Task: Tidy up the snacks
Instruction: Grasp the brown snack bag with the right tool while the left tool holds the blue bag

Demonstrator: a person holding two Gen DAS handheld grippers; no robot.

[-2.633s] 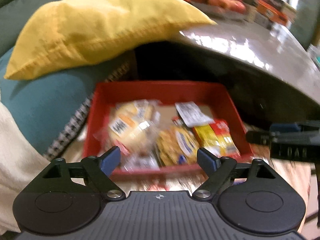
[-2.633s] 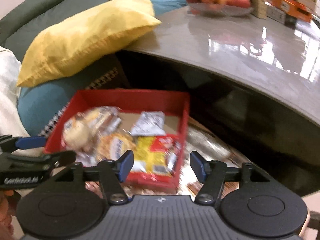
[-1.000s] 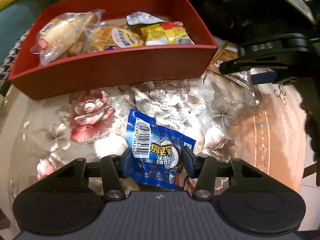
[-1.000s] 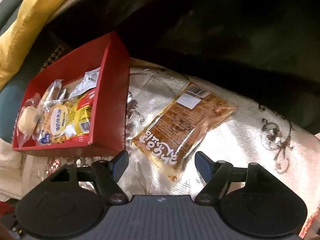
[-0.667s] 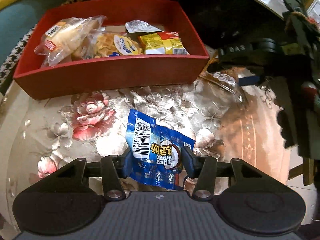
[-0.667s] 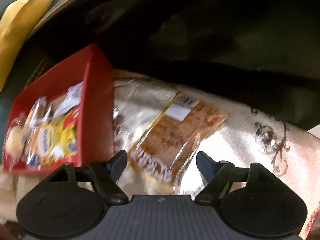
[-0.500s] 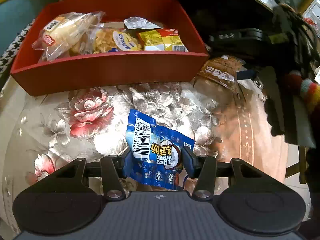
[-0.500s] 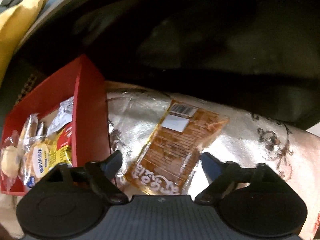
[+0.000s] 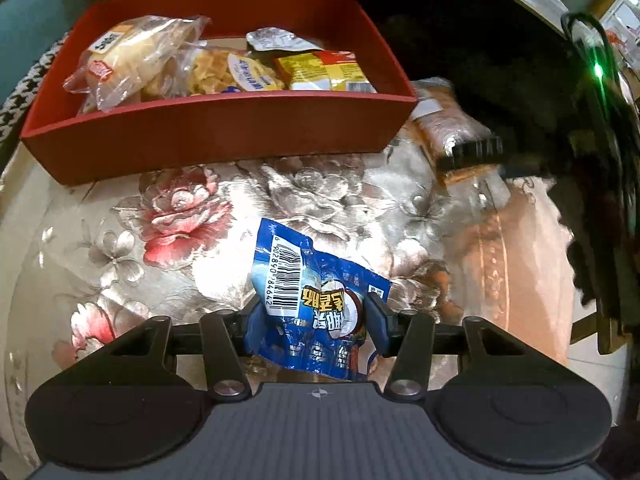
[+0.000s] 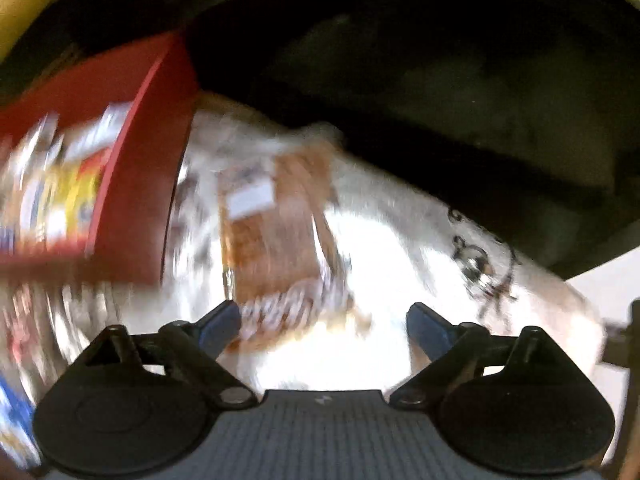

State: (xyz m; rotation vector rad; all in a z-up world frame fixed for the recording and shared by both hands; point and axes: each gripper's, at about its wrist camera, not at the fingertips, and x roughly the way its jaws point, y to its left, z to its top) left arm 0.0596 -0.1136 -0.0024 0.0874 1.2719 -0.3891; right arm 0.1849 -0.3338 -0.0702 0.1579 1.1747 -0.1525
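Red box (image 9: 224,128) already holds several snacks; left gripper (image 9: 312,320) clamps the blue packet (image 9: 308,300) just in front of it, right gripper (image 10: 322,326) (jaws wide, lately narrowing) straddles the brown packet (image 10: 276,224) beside it.

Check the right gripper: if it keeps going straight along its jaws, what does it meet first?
Most likely the brown snack packet, lying on the floral cloth just ahead of the open right gripper. The frame is blurred, so depth is uncertain.

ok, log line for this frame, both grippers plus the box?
left gripper: shut on blue packet | right gripper: open, jaws just closing, over brown packet, no pad contact | red box: four snacks inside
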